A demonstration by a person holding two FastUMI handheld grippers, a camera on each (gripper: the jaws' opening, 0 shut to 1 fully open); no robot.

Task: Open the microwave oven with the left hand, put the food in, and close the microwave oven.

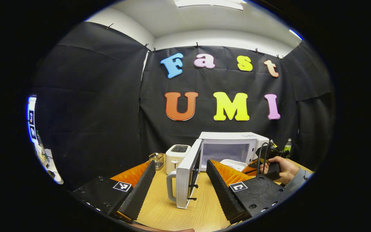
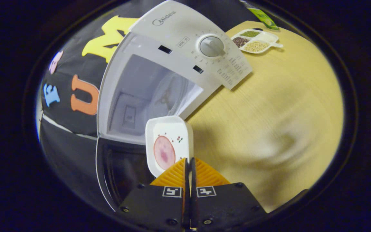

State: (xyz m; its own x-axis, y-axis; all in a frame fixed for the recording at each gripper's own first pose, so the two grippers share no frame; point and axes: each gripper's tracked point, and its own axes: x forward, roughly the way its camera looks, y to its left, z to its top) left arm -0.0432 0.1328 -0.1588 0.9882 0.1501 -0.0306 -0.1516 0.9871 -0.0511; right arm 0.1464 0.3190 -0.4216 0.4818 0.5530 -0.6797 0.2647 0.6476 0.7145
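Claw state: right claw (image 2: 188, 161) is pinched on the rim of the food tray (image 2: 169, 145); left claw (image 1: 180, 172) is spread wide, holding nothing. Microwave (image 2: 185, 29) is seen with door (image 1: 187, 174) swung open, so opening is judged done. Tray is held at the cavity mouth, 6 o'clock of the opening, above the surface (image 2: 269, 112). Insertion and closing are left.

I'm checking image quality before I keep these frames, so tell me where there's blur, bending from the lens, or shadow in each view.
Left gripper view: sharp, evenly lit by a ceiling light; fisheye bows the booth wall, and the open microwave door leans. Right gripper view: the wooden table is smeared with motion blur, the microwave looks tilted and stretched, and the food tray casts a soft shadow on the table beside it.
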